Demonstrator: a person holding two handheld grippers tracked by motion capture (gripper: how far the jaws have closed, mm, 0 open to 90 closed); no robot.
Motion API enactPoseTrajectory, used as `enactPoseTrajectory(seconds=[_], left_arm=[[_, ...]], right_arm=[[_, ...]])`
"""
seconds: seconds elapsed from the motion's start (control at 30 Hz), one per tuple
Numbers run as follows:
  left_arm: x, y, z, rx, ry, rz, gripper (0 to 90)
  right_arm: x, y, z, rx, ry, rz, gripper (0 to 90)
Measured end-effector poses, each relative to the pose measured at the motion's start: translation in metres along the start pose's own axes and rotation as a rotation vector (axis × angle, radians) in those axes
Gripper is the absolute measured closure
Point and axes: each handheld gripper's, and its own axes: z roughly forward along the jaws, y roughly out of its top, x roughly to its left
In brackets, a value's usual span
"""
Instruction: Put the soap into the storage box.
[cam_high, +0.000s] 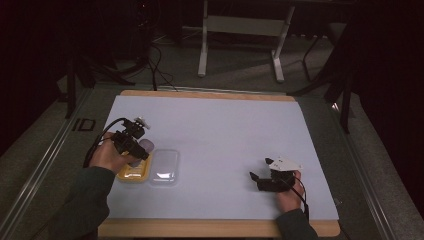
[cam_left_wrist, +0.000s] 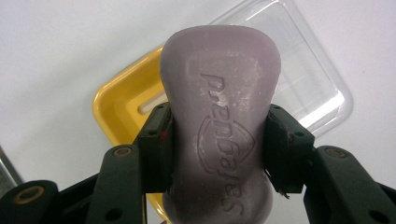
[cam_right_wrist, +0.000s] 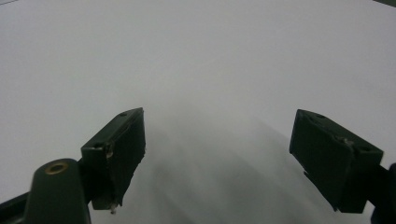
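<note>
A purple bar of soap with a stamped logo is clamped at its narrow waist between both black pads of my left gripper. It hangs over a yellow soap dish, and a clear plastic lid lies beside that dish. From above, my left gripper holds the soap over the yellow dish at the table's left, with the clear lid to its right. My right gripper rests low at the right of the table. Its jaws stand wide apart over bare white surface.
A white mat covers the wooden table. Beyond the far edge are a dark floor, cables and the legs of a grey stand. Metal rails run along the left side.
</note>
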Motion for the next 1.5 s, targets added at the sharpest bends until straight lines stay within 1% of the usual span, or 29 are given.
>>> enactPoseTrajectory(seconds=[0.1,0.23,0.33,0.5,0.67,0.73,0.9,1.07,1.1,1.33,1.5], left_arm=[[0.002,-0.002,0.001,0.004,0.001,-0.016,49.9],[0.003,-0.006,0.003,0.005,0.002,-0.05,49.9],[0.005,-0.007,0.006,0.009,-0.002,-0.051,49.9],[0.007,-0.01,0.012,0.015,-0.01,-0.069,49.9],[0.009,-0.011,0.017,0.021,-0.001,-0.109,49.9],[0.01,-0.011,0.019,0.021,-0.006,-0.126,49.9],[0.012,-0.012,0.025,0.03,-0.013,-0.137,49.9],[0.015,-0.013,0.03,0.027,-0.015,-0.173,49.9],[0.016,-0.013,0.031,0.031,-0.013,-0.172,49.9],[0.018,-0.014,0.037,0.039,-0.006,-0.207,49.8],[0.021,-0.014,0.042,0.04,-0.012,-0.235,49.9]], right_arm=[[0.0,0.0,0.0,0.001,-0.001,-0.001,18.0],[0.0,0.0,0.0,0.001,-0.001,-0.002,18.0],[0.0,0.0,0.0,0.001,-0.001,-0.002,18.0],[0.0,0.0,0.0,0.001,-0.001,-0.002,18.0],[0.0,0.0,0.0,0.002,-0.001,-0.003,18.0],[0.0,0.0,0.0,0.002,-0.001,-0.003,18.0],[0.0,0.0,0.0,0.002,-0.001,-0.004,18.0],[0.0,0.0,0.0,0.003,-0.001,-0.004,18.0],[0.0,0.0,0.0,0.004,-0.001,-0.004,18.0],[0.0,0.0,0.0,0.003,-0.002,-0.004,18.0],[0.0,0.0,0.0,0.003,-0.002,-0.004,18.0]])
